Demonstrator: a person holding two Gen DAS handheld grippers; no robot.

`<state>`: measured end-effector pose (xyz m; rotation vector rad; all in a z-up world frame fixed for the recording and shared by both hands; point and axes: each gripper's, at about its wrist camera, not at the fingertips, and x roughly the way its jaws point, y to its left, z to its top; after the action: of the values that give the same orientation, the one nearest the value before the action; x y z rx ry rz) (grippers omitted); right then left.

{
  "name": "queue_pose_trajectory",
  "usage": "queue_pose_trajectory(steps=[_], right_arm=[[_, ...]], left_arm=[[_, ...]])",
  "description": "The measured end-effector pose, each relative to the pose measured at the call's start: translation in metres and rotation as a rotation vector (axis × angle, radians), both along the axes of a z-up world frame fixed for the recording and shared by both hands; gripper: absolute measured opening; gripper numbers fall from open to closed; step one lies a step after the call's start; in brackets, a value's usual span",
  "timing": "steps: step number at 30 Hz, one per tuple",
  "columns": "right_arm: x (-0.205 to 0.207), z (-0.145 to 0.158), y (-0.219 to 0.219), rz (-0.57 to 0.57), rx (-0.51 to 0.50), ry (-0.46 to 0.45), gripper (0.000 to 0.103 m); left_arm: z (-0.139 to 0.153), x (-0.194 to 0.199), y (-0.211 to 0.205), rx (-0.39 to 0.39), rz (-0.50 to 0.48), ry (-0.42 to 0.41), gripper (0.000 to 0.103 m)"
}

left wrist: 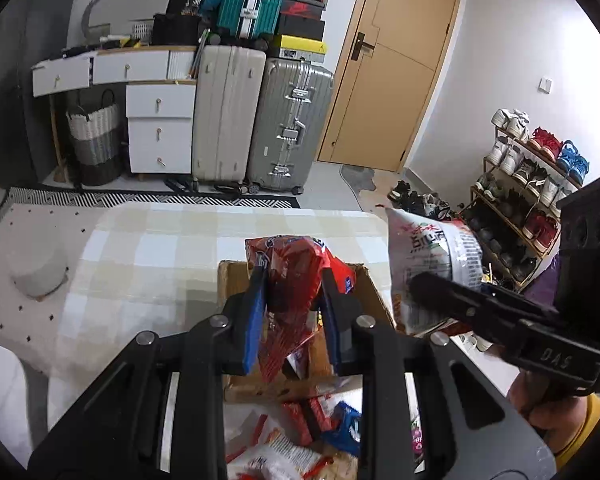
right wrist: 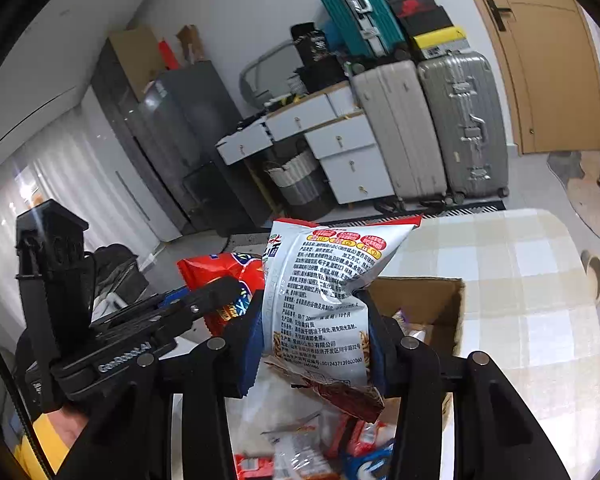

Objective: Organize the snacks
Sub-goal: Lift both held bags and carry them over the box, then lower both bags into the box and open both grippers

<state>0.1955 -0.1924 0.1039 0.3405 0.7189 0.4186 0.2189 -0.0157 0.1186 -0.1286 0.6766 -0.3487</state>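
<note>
Above the open cardboard box (left wrist: pixel 372 296) on the checked tablecloth (left wrist: pixel 148 264), a red snack bag (left wrist: pixel 296 276) sat pinched in the left gripper (left wrist: pixel 294 292), while the right gripper (right wrist: pixel 312 320) clamped a white snack bag (right wrist: pixel 324 292) just beside it; loose packets (right wrist: pixel 340 440) lay below.

Glossy plastic snack bags (left wrist: pixel 296 276), matt cardboard box (left wrist: pixel 372 292), cloth tablecloth (left wrist: pixel 160 264).

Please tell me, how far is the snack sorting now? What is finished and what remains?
Done: I cannot tell; the cardboard box interior is mostly hidden. In hand: the left hand-held gripper clamps a red snack bag and the right hand-held gripper clamps a white snack bag, both above the box. Left: loose packets lie on the table nearer the cameras.
</note>
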Motion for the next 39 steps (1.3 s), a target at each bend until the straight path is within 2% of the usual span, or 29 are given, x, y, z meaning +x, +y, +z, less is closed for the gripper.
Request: queue_pose_trajectory(steps=[6,11,16,22,33,35,39], right_arm=[[0.032,-0.029,-0.006,-0.017,-0.038,0.049,0.044],[0.051,-0.054,-0.007,-0.025,-0.085,0.092,0.044],[0.061,-0.073,-0.008,-0.022,-0.097,0.123,0.044],[0.070,-0.087,-0.005,-0.025,-0.140,0.158,0.044],[0.077,-0.095,-0.001,-0.031,-0.143,0.198,0.044],[0.076,-0.095,0.001,-0.031,-0.152,0.194,0.044],[0.077,-0.096,0.002,-0.033,-0.157,0.198,0.044]], left_arm=[[-0.025,0.044,-0.026,0.055,-0.029,0.025,0.023],[-0.058,0.075,-0.045,0.056,-0.035,0.108,0.023],[-0.087,0.091,-0.059,0.097,-0.045,0.143,0.023],[-0.110,0.109,-0.061,0.108,-0.039,0.187,0.024],[-0.126,0.111,-0.057,0.152,-0.013,0.206,0.025],[-0.123,0.103,-0.053,0.141,-0.016,0.210,0.035],[-0.120,0.101,-0.044,0.139,0.004,0.210,0.039]])
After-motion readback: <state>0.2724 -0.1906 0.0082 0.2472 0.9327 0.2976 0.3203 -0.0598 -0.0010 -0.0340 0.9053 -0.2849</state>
